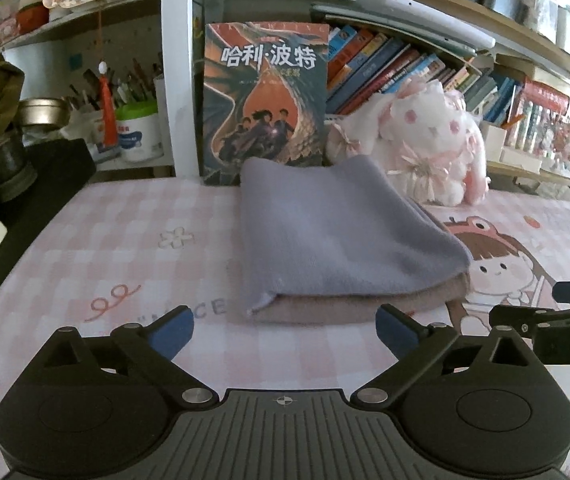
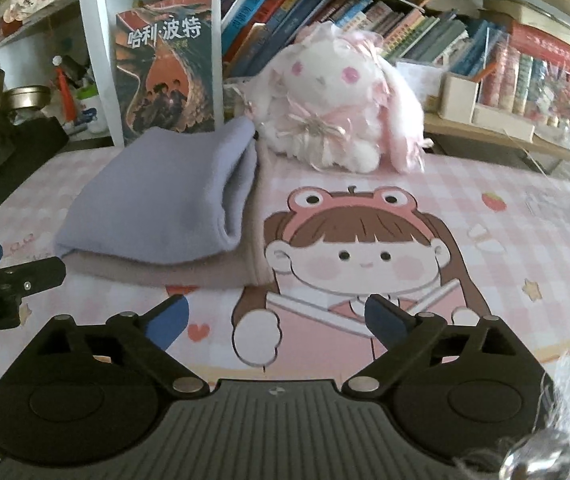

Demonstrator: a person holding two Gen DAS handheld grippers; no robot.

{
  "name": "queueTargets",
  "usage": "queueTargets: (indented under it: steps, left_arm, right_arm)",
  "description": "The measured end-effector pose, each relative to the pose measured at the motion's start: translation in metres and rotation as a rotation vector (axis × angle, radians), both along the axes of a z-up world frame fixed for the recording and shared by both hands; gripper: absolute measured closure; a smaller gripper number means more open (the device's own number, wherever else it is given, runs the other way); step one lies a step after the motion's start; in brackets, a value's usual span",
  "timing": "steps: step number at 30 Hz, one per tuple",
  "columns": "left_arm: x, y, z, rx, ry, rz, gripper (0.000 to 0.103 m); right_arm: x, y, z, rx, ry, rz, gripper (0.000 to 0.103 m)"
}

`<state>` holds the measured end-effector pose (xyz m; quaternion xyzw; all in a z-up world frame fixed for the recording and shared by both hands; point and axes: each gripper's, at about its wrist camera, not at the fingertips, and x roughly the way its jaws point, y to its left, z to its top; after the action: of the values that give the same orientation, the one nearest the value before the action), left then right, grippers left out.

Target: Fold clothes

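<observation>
A folded lavender garment [image 1: 337, 236] lies on top of a folded beige-pink garment [image 1: 365, 305] on the pink checked desk mat [image 1: 125, 248]. My left gripper [image 1: 285, 330] is open and empty, just in front of the stack's near edge. In the right wrist view the same stack shows at the left, lavender [image 2: 157, 200] over beige [image 2: 173, 272]. My right gripper [image 2: 275, 318] is open and empty, over the cartoon girl print, to the right of the stack. Each gripper shows at the edge of the other's view.
A Harry Potter book [image 1: 265, 100] stands behind the stack. A white and pink plush rabbit [image 2: 337, 100] sits at the back right of it. Bookshelves [image 1: 425, 72] line the back. A black box [image 1: 25, 208] with a watch on it is at the left.
</observation>
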<state>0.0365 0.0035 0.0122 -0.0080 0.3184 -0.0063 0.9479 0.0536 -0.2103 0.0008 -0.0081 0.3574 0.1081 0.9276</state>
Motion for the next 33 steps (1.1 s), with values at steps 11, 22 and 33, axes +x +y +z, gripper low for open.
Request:
queueTargets:
  steps: [11, 22, 33]
  left_arm:
    - [-0.016, -0.005, 0.0, -0.019, 0.002, 0.005, 0.003]
    - [-0.017, -0.008, -0.003, -0.006, 0.018, 0.001, 0.003]
    - [-0.017, -0.009, -0.006, 0.012, 0.026, 0.003, 0.003]
  right_arm:
    - [-0.012, -0.001, 0.003, -0.015, -0.015, -0.003, 0.007]
    - [-0.017, 0.003, 0.006, -0.025, -0.019, 0.005, 0.007]
    - [-0.019, 0.003, 0.005, -0.024, -0.015, -0.005, 0.007]
